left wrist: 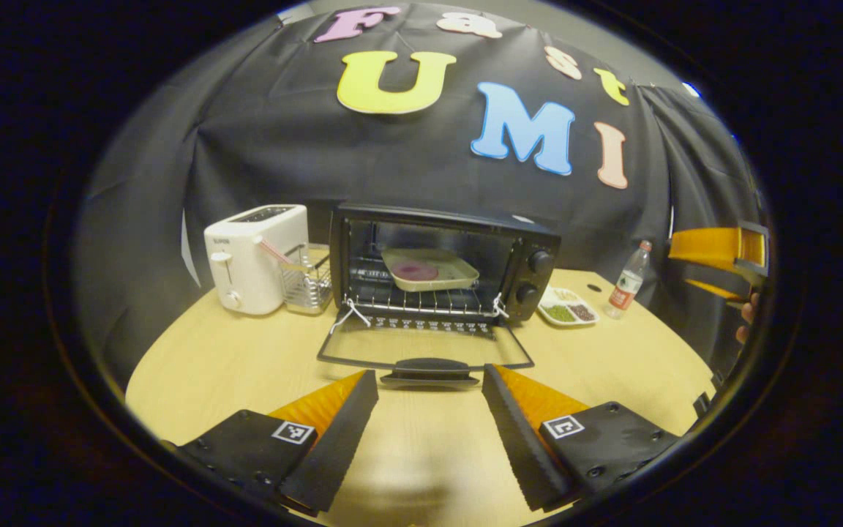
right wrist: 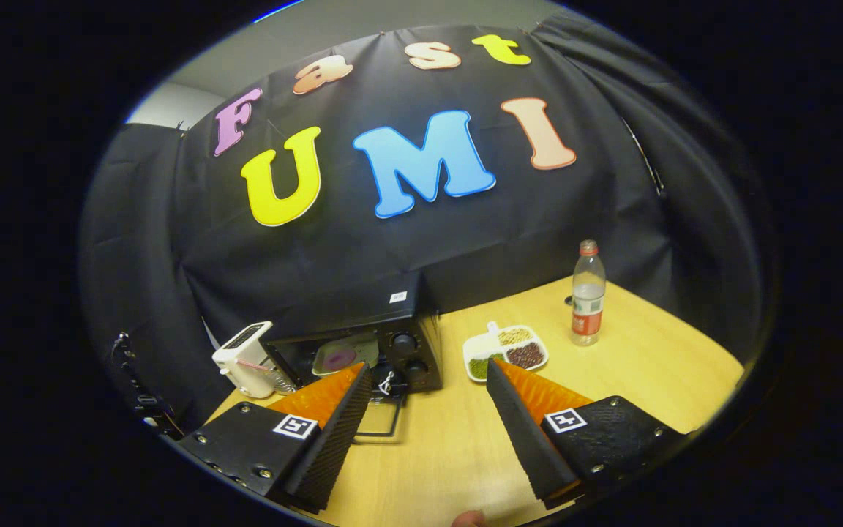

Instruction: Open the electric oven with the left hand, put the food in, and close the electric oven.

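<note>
- On the table (left wrist: 246, 359), the electric oven (left wrist: 443, 256) stands with its door (left wrist: 425, 351) dropped flat.
- Inside, a tray (left wrist: 429, 269) of food rests on the rack.
- Before the door handle, the left gripper (left wrist: 429, 380) hovers, jaws spread.
- Higher up, the right gripper (right wrist: 429, 384) has its jaws spread, holding nothing.

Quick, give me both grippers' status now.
Left gripper: open, holding nothing, just in front of the open oven door's handle.
Right gripper: open, empty, held above the table.
</note>
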Demonstrator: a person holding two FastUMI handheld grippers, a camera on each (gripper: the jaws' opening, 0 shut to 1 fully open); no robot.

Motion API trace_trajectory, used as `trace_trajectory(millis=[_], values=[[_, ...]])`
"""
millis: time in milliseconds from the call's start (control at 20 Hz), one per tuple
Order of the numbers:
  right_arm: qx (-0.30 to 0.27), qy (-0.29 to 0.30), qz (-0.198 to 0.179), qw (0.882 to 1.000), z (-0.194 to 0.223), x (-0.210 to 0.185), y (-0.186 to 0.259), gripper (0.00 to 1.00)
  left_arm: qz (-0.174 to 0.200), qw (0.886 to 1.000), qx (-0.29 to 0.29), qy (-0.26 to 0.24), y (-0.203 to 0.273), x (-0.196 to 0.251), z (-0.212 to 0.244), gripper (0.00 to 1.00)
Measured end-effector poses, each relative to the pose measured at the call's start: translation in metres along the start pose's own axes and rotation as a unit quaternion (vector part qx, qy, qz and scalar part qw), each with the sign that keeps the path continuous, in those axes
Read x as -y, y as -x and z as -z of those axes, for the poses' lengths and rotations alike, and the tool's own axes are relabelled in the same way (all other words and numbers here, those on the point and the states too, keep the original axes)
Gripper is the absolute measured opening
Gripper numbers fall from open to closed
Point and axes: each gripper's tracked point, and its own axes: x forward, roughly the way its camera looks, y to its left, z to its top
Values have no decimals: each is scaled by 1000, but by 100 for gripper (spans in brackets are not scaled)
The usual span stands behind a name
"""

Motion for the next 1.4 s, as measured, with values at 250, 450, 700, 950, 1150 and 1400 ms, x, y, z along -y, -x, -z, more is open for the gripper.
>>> trace_trajectory(millis=[250,450,700,950,1150,1400], values=[[42,53,31,997,-23,14,15,97,13,999,-43,-3,-36,3,31,98],[58,76,52,994,-32,19,22,97,16,997,-80,-8,-63,4,53,98],[53,83,80,992,-36,27,23,97,13,995,-94,-16,-82,5,61,98],[68,113,86,987,-50,26,27,97,3,995,-96,-31,-88,2,62,100],[63,107,80,989,-50,22,28,97,-1,995,-90,-32,-89,2,59,97],[64,105,70,990,-47,15,29,97,1,998,-58,-28,-71,6,35,97]])
